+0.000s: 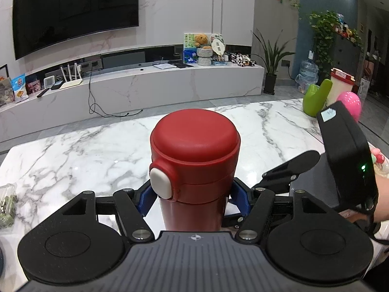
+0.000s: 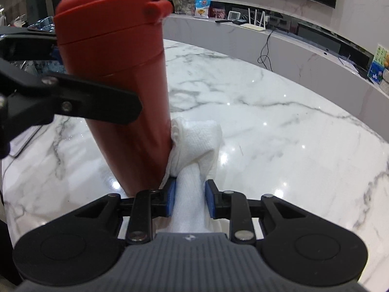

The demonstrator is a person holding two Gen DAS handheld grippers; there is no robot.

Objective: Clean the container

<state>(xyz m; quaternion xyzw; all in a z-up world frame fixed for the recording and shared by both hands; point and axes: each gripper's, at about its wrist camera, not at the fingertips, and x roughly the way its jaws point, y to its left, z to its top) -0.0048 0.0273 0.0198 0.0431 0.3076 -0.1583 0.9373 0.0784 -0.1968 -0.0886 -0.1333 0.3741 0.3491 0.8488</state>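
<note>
A red thermos bottle (image 1: 194, 165) with a red lid and a white push button stands upright on the marble table. My left gripper (image 1: 193, 199) is shut on its body just below the lid. In the right wrist view the bottle (image 2: 116, 73) rises at the left, with the left gripper's arm crossing in front of it. My right gripper (image 2: 189, 194) is shut on a folded white cloth (image 2: 194, 143), whose front end presses against the bottle's lower side. The right gripper's body also shows in the left wrist view (image 1: 345, 155), at the bottle's right.
The white marble table (image 2: 267, 126) stretches ahead. A green object (image 1: 316, 97), a pink ball (image 1: 351, 104) and a red-lidded jar (image 1: 341, 85) stand at its far right. A clear bag (image 1: 7, 206) lies at the left edge. A TV console runs behind.
</note>
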